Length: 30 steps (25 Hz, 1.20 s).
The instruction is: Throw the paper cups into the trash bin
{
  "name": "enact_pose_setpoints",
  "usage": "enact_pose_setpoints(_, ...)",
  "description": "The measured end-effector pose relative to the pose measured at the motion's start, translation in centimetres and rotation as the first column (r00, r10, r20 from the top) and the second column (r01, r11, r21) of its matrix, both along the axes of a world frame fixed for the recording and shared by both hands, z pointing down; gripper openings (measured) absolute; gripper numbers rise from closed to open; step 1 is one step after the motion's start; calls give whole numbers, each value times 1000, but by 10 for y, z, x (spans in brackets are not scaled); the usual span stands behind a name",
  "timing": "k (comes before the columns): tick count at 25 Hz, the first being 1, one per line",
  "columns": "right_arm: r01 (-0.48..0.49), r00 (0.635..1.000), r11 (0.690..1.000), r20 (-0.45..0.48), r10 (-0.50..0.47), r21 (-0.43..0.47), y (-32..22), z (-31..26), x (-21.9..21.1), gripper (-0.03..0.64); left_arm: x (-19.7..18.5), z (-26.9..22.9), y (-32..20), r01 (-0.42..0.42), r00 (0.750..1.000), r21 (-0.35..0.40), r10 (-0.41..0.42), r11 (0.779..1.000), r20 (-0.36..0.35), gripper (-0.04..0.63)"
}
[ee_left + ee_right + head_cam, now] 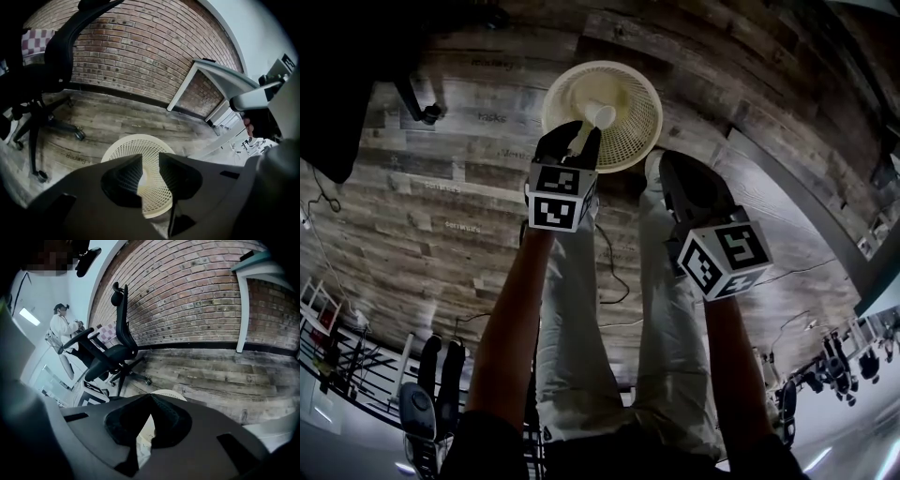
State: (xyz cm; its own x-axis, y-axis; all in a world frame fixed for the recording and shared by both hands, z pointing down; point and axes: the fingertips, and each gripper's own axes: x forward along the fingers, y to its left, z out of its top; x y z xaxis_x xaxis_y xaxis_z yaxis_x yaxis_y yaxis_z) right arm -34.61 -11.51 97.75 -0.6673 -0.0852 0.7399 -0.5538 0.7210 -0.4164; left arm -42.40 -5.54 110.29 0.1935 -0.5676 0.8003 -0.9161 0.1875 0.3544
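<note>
A cream mesh trash bin (639, 101) stands on the wood floor in front of the person's legs. My left gripper (579, 133) hangs over its mouth. A white paper cup (599, 115) shows just past the jaw tips, above the bin's inside, and the jaws do not grip it. In the left gripper view the left gripper (150, 161) is open with nothing between its jaws, and the bin (125, 146) lies below. My right gripper (677, 169) is beside the bin, over the person's leg. In its own view the right gripper (151, 398) has its tips touching, with the bin (171, 393) just beyond.
A black office chair (35, 89) on castors stands left of the bin. A white table (211, 75) stands against the brick wall to the right. A cable (614, 272) trails across the floor by the person's feet. A person (65, 326) stands far off.
</note>
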Motion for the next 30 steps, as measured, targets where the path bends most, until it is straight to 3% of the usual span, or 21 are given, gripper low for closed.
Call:
enact_pose_setpoints(5,2,1000,1000,15,-2,5,-6,-12,-3,3,-6,-15,-1,-9,1000,3,9,1000,15,100)
enact_pose_setpoints(15,-1,999,999,37,-1,45,-25,-48,-5,3,-15,-57,-9,-2,999,26,1,1000,37,12)
enact_pose_setpoints(30,10,996,995,91,-19,99,-41,-116,7,3,3,-148,-19,25,999,102,-29,994,31,9)
